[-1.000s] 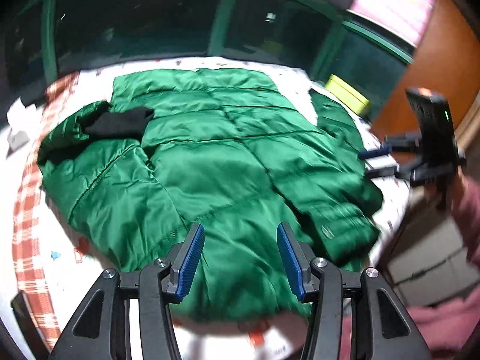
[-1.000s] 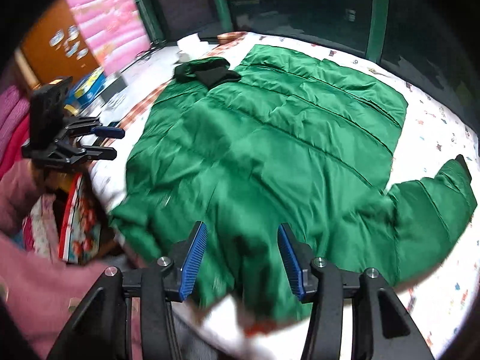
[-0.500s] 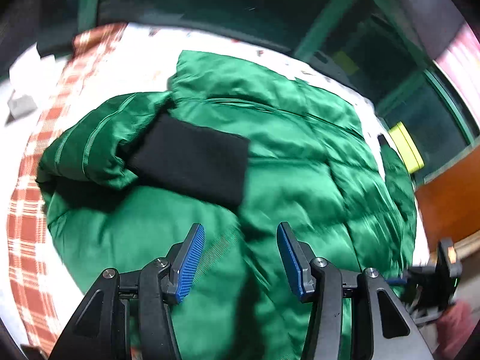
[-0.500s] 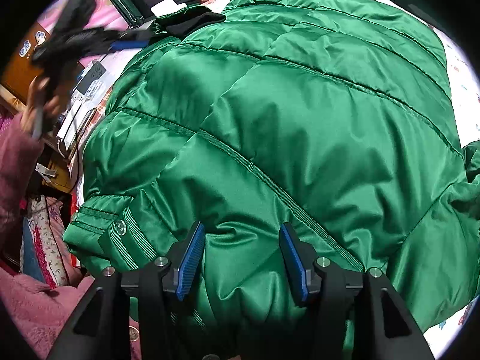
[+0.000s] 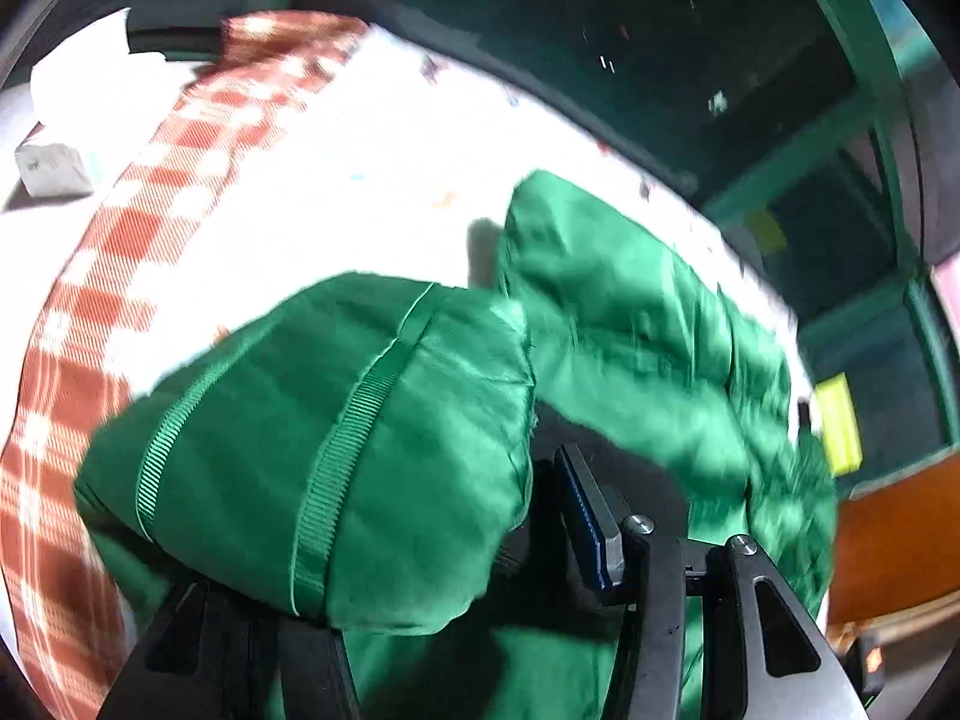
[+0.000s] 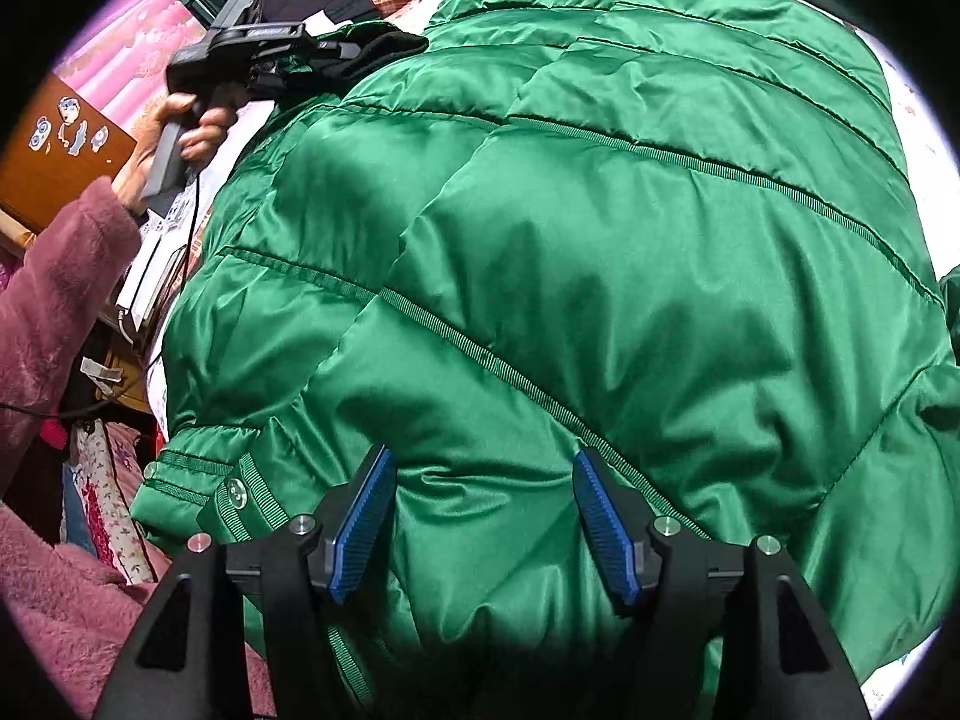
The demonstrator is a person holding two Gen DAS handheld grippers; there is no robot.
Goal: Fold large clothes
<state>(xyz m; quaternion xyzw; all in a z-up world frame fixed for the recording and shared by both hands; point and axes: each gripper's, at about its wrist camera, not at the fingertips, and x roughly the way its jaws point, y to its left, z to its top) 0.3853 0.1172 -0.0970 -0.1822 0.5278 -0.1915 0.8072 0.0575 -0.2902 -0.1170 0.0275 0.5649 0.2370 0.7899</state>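
Green puffer jacket [image 6: 600, 252] lies spread on the bed [image 5: 336, 180], over a white sheet with a red plaid strip [image 5: 78, 312]. Right gripper [image 6: 483, 516] points steeply down at the jacket's lower edge; its fingers [image 6: 360, 525] have just been opening and stand wide, pressed into the fabric with nothing pinched. Left gripper [image 5: 456, 516] sits at the collar end, held in a hand [image 6: 174, 132] with a pink fleece sleeve [image 6: 54, 276]. A green fold covers its left finger; cannot tell if it grips.

Right claw [image 6: 483, 525] opened; left claw [image 5: 420, 540] reached sleeve [image 5: 336, 450]
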